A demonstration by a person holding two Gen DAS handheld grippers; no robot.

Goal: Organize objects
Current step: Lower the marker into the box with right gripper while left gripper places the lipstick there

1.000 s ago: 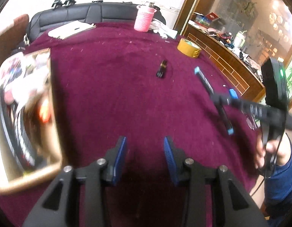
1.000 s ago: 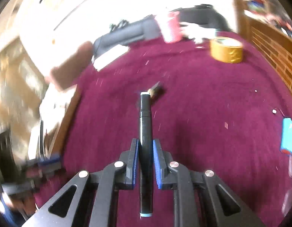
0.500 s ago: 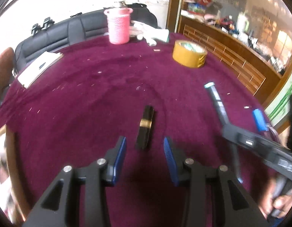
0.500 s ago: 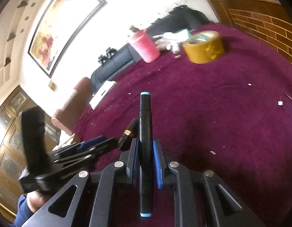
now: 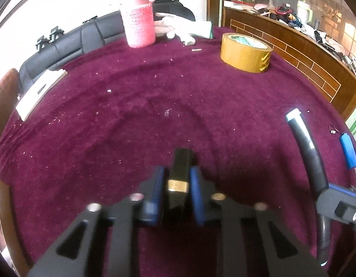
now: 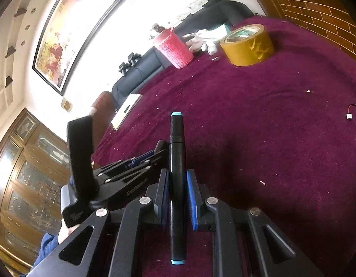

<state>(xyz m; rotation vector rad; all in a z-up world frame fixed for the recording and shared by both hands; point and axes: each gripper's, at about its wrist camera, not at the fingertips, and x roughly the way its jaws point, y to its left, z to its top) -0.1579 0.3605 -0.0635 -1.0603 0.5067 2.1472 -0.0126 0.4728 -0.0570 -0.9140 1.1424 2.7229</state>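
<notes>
A black tube with a gold band [image 5: 180, 168] lies on the maroon tablecloth [image 5: 136, 120], and my left gripper [image 5: 175, 175] has its blue pads pressed on both of its sides. My right gripper [image 6: 176, 189] is shut on a black marker with light blue ends [image 6: 176, 161], which points forward over the cloth. The same marker [image 5: 307, 152] shows at the right of the left wrist view, sticking out of the right gripper's body. The left gripper [image 6: 154, 155] sits close at the left in the right wrist view, its tips hidden behind the marker.
A roll of brown tape [image 5: 246, 53] and a pink knitted bottle [image 5: 138, 23] stand at the far side, with white cloth [image 5: 184, 28] between them. A blue battery with wires [image 5: 348, 152] lies at the right, a notepad [image 5: 39, 90] at the left edge. A black sofa [image 5: 74, 39] is behind.
My left gripper moved forward over the black tube and shut on it. The right gripper rolled and tilted, still holding the marker, and the left gripper came alongside it.
</notes>
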